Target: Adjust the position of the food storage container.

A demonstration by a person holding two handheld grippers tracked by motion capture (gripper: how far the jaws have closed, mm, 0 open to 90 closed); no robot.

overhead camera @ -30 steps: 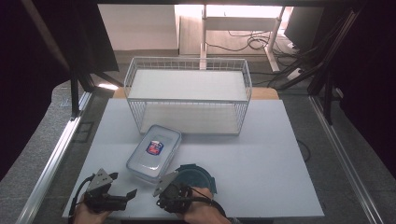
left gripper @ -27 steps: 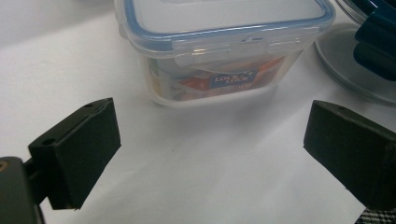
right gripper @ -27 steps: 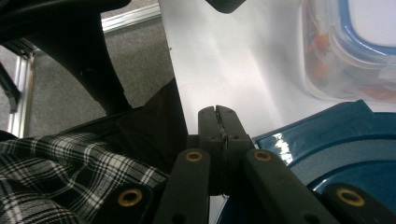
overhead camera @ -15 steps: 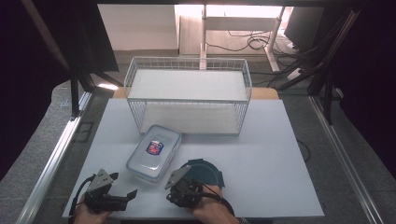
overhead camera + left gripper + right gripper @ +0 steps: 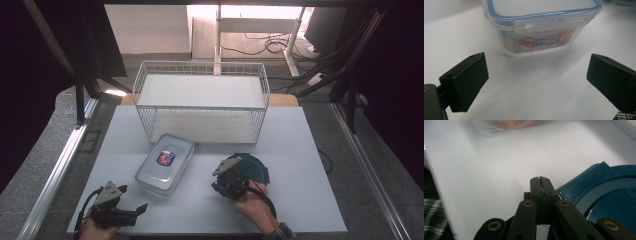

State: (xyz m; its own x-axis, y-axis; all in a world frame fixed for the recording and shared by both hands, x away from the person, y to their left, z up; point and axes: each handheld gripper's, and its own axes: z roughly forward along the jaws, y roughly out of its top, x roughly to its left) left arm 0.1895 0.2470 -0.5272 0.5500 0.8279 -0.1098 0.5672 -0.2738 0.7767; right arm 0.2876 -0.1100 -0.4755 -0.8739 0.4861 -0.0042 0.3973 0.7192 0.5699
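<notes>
High view, left side: the left hand-held gripper (image 5: 131, 210) lies low on the white bench (image 5: 305, 200), near the front edge, with a hand (image 5: 95, 231) behind it.
Left hand-held gripper: its jaws are wide apart and hold nothing.
Clear box: the clear box (image 5: 165, 162) with a blue-edged lid sits just past the left hand-held gripper, a bit to its right, not touching it.
Left gripper view: the clear box (image 5: 541, 23) stands in front of the two black jaws, with bare bench between them. Its lid is snapped on. A colourful label shows through its wall.
Middle: the right hand-held gripper (image 5: 218, 186) is to the right of the clear box, held by a hand (image 5: 256, 206) with a checked cuff.
Right hand-held gripper: its jaws are pressed together with nothing between them.
Blue plate: the dark blue plate (image 5: 257, 167) lies flat, right beside the right hand-held gripper.
Right gripper view: the blue plate (image 5: 604, 192) is just to the right of the closed jaw tips.
Behind: a white wire basket (image 5: 200, 100) stands at the back of the bench, past the clear box.
Room: grey floor, dark frames, and cables far back.
</notes>
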